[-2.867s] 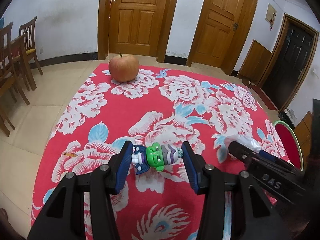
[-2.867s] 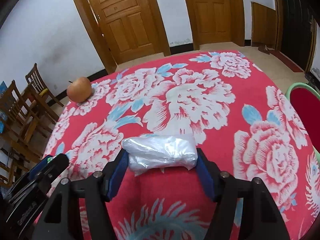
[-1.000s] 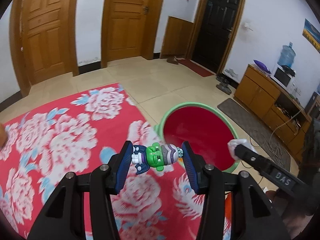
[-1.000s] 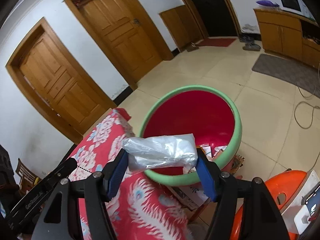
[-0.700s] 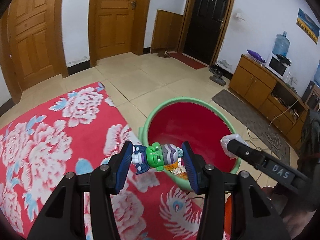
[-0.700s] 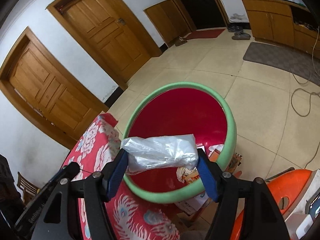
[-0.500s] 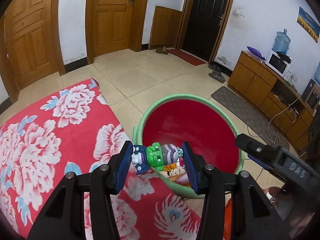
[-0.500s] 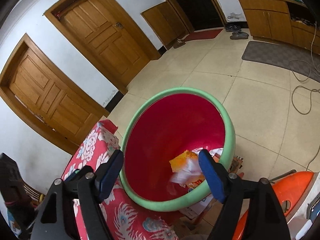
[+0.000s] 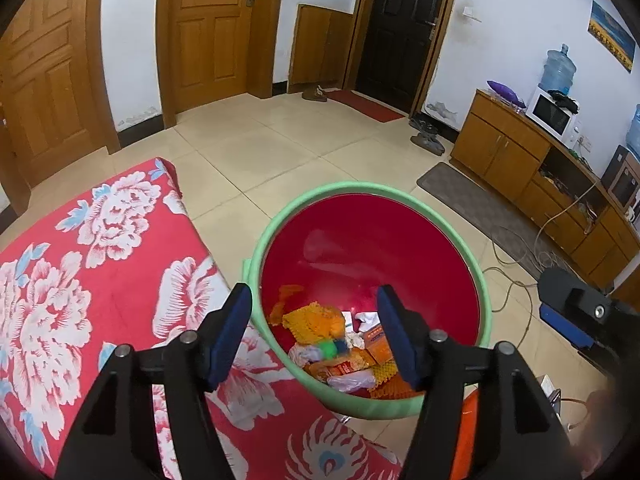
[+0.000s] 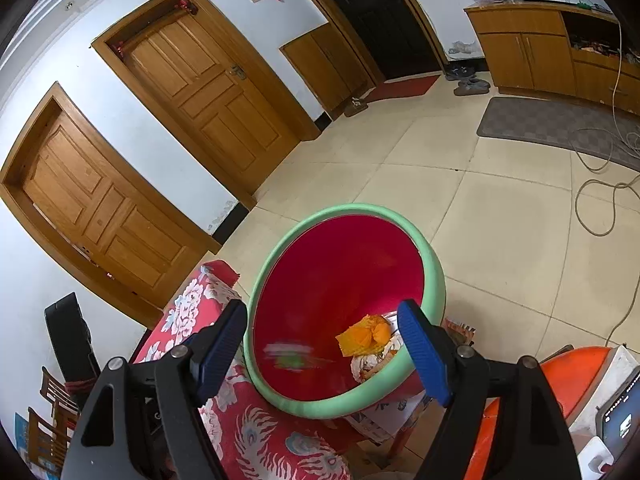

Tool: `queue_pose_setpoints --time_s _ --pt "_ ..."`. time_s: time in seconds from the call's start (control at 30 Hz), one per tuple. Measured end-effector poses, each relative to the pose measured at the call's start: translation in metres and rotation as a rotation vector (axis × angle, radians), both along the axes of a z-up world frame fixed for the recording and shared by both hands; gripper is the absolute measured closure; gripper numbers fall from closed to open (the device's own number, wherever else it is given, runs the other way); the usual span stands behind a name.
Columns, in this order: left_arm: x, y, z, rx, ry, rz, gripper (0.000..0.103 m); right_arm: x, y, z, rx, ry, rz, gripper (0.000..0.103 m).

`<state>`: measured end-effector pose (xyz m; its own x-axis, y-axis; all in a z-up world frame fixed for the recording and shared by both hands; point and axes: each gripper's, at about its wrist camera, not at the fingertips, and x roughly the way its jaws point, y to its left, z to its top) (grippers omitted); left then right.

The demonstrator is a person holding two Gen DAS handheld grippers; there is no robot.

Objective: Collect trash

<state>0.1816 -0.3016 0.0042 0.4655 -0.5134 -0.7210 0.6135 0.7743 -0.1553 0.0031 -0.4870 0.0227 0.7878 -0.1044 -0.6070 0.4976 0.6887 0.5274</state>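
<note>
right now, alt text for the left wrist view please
The left gripper hangs open and empty over a green-rimmed red bin holding orange wrappers, paper and plastic trash. A red floral tablecloth lies at left, tiled floor beyond.

Open mouth of the green-rimmed bin (image 9: 478, 264) below both spread jaws; tablecloth edge (image 9: 208, 248) just beside.
</note>
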Motion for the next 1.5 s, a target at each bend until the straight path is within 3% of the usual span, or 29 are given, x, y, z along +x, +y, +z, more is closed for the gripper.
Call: queue_pose_setpoints --time_s 0.43,0.8,1.07,1.3,1.5 --pt "-0.025 0.056 0.027 0.009 -0.045 0.109 0.038 -0.008 0.037 0.021 -0.072 0.003 0.122 0.020" --pt "-0.067 0.129 0.049 -0.018 -0.063 0.230 0.038 -0.032 0.096 0.049 -0.173 -0.024 0.228 0.020" --pt "-0.104 0.178 0.070 0.005 -0.118 0.328 0.038 -0.054 0.145 0.062 -0.243 -0.042 0.286 0.017" --pt "-0.119 0.209 0.071 -0.001 -0.111 0.394 0.038 -0.065 0.173 0.067 -0.275 -0.051 0.358 0.016" --pt "-0.134 0.227 0.075 0.033 -0.167 0.464 0.027 -0.069 0.187 0.070 -0.297 -0.056 0.386 0.016"
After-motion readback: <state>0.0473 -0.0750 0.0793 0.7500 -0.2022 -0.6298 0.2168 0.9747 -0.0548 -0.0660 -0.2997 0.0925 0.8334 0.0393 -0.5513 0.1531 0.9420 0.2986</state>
